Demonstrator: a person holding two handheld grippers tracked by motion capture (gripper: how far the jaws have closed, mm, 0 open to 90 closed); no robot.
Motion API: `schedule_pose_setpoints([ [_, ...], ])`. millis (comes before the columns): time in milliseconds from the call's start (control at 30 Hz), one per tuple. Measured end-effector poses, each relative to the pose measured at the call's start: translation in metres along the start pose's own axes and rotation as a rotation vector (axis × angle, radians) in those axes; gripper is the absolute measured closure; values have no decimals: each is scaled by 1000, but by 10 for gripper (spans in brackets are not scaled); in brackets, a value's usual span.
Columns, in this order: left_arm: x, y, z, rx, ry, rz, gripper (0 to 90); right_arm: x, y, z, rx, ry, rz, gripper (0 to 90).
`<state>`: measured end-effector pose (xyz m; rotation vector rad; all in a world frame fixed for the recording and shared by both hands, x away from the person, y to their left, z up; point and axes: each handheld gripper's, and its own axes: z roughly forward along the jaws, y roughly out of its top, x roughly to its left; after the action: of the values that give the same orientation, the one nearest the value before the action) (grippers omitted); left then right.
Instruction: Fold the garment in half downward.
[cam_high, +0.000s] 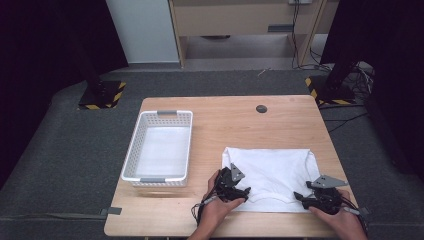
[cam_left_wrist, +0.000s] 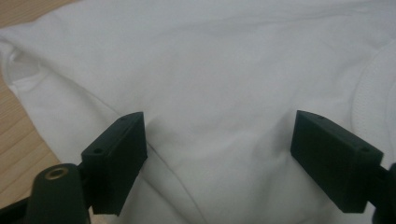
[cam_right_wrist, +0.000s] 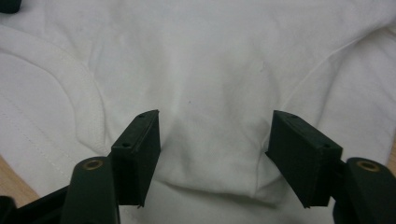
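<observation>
A white folded T-shirt (cam_high: 272, 170) lies flat on the front right part of the wooden table (cam_high: 240, 120). My left gripper (cam_high: 242, 192) rests over the shirt's near left corner, held by a hand from below. In the left gripper view the left gripper (cam_left_wrist: 219, 158) stands open, its black jaws wide apart over the white cloth (cam_left_wrist: 224, 70). My right gripper (cam_high: 301, 196) sits at the shirt's near right corner. In the right gripper view the right gripper (cam_right_wrist: 215, 154) is open too, with cloth (cam_right_wrist: 210, 60) lying between the jaws, untouched by the pads. The ribbed collar (cam_right_wrist: 88, 102) curves to its left.
A white plastic basket (cam_high: 137, 145) with grey handles stands on the left half of the table. A small dark round disc (cam_high: 261, 108) sits near the table's far edge. Black stands with yellow-striped bases (cam_high: 102, 95) stand on the floor beyond.
</observation>
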<state>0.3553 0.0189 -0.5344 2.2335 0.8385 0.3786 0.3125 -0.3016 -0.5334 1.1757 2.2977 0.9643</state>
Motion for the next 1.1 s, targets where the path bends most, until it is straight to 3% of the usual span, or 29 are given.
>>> schedule_pose_setpoints([
  [133,0,4,1,25,-15,-23,84,-2,3,2,4,-11,15,170],
  [233,-1,8,0,37,-24,-8,48,-4,9,1,4,-6,35,81],
  [267,-2,14,-1,64,-40,26,34,-3,11,1,5,5,35,69],
  [367,1,22,-3,64,-47,34,32,-3,18,0,-4,16,19,64],
  [467,9,39,-6,65,-57,27,35,-3,29,2,9,22,33,65],
  [733,28,75,-17,78,-54,46,38,1,55,0,39,75,10,67],
  [900,35,94,-25,48,-69,57,42,11,67,-3,37,113,-20,65],
  [1100,40,105,-29,23,-50,48,47,27,74,-2,37,160,-54,70],
])
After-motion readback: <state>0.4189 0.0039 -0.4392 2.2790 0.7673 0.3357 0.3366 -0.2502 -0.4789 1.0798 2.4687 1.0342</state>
